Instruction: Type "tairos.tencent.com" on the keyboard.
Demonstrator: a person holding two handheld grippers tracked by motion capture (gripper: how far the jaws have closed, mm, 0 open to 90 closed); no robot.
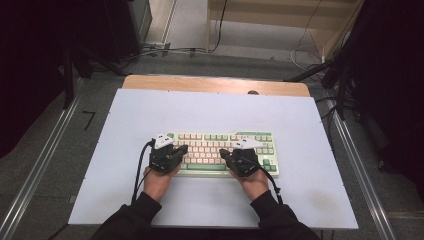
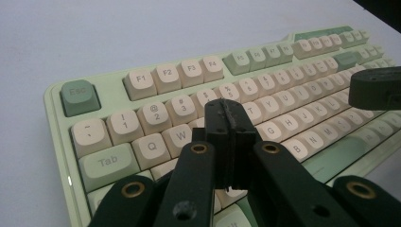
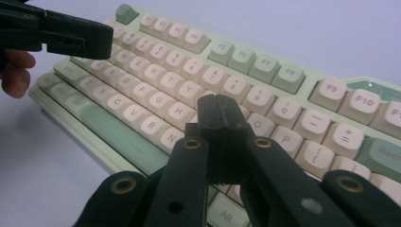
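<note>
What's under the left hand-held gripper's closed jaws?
The keyboard: the left hand-held gripper, jaws shut together, sits over the number and QWERTY rows, with keys W and G either side. The keys directly beneath are covered, and whether the tips touch them can't be told.

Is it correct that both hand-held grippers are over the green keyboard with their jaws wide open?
Not quite. Both the left hand-held gripper and the right hand-held gripper are over the green keyboard, but their jaws are shut, pressed together. Each gripper view shows this.
</note>
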